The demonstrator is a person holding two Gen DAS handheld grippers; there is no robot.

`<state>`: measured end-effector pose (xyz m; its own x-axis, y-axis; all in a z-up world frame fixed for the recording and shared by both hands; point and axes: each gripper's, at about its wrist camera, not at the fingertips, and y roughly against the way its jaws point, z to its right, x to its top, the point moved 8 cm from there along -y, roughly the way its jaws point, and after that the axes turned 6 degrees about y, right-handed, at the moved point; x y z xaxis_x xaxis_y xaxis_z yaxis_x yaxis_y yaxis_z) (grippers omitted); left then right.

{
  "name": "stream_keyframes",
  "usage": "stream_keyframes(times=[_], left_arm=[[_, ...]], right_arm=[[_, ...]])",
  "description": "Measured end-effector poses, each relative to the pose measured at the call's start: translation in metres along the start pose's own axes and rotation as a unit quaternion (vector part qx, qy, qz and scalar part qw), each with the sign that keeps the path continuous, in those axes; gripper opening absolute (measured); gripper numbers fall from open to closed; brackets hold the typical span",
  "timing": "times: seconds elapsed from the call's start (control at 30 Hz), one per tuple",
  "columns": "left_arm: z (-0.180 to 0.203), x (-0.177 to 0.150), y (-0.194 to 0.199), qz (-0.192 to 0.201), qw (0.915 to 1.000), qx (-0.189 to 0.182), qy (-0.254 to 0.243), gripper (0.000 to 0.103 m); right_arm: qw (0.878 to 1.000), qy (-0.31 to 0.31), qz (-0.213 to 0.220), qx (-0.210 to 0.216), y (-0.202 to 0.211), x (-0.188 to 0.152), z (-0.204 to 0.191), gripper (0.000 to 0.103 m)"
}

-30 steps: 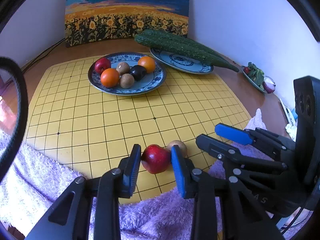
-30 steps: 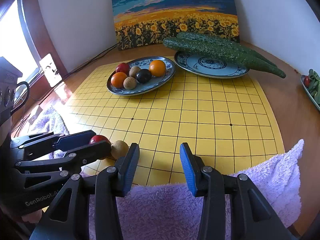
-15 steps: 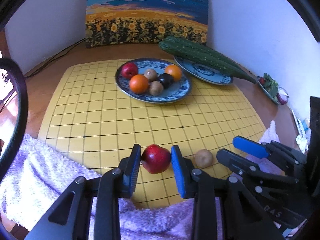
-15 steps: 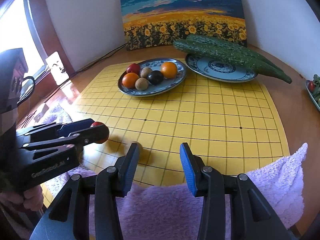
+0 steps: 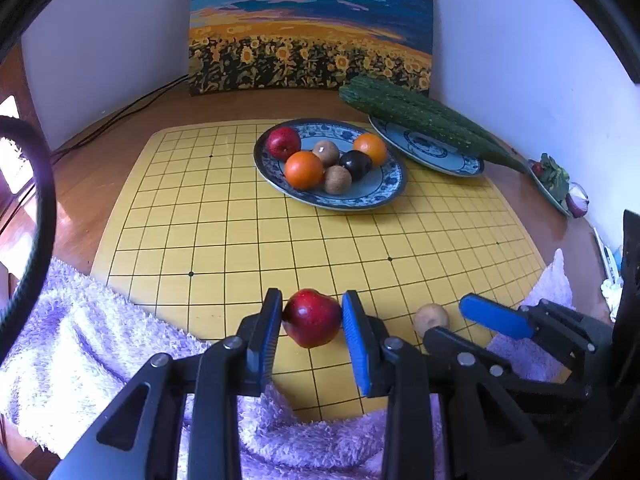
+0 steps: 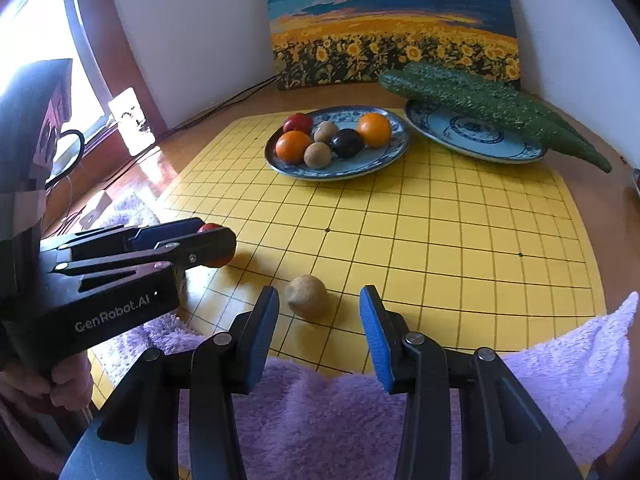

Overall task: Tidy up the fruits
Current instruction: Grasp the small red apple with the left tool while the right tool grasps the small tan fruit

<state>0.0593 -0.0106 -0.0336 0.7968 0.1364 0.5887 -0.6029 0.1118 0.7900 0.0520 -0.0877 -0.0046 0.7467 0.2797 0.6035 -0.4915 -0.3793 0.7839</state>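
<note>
A: Nearest first. Left gripper [image 5: 311,322] clamped on red apple [image 5: 312,317], both pads touching its sides, apple carried over near edge of go board [image 5: 224,216], clear of the surface judging by shadow under it.

B: And right?

A: Right gripper [image 6: 319,314] spread wide, nothing held. Brown kiwi [image 6: 307,295] lying on board just ahead of tips, a bit left of centre in the gap, closer to left finger, touching neither. Roughly round, stub end pointing left, so no long axis worth fussing over.

B: Nearer tool for kiwi?

A: Right, clearly. Left already busy w/ apple. Prob. next: nudge fwd and slightly left, then squeeze. Risk: rolls off a pad if hit off-centre.

B: Underneath?

A: Purple towel [image 6: 320,408] draped over board's near edge, below both tools. Yellow gridded board on wooden table [image 5: 92,168].

B: Far side?

A: Fruit plate [image 6: 380,162] near far edge of board: red apple, two oranges, two kiwis, dark plum. Likely drop spot. Second plate [image 6: 472,136] to its right, at far right corner, long green bumpy gourds [image 6: 492,106] across it. Sunflower painting [image 6: 392,24] against wall behind. Cables at far left, window left.
</note>
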Motion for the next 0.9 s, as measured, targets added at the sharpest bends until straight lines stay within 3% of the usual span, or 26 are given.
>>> stream_keyframes(times=[0.37,0.57,0.7,0.9], left_arm=[[0.0011,0.0008,-0.0017,-0.001,1.0000,-0.003,0.000,0.032],[0.0026,0.0046,-0.0034,0.002,1.0000,-0.008,-0.002,0.032],[0.0027,0.0063,-0.0057,-0.001,1.0000,-0.010,0.000,0.032],[0.0029,0.0066,-0.0059,0.000,0.9999,-0.012,-0.001,0.032]], right_arm=[[1.000,0.007,0.000,0.006,-0.0061,-0.0003,-0.0047,0.041],[1.000,0.019,-0.001,-0.006,-0.0096,-0.0002,-0.0063,0.036],[1.000,0.020,-0.001,-0.006,-0.0107,0.0001,-0.0066,0.026],[1.000,0.018,0.000,0.008,-0.0109,0.0005,-0.0065,0.025]])
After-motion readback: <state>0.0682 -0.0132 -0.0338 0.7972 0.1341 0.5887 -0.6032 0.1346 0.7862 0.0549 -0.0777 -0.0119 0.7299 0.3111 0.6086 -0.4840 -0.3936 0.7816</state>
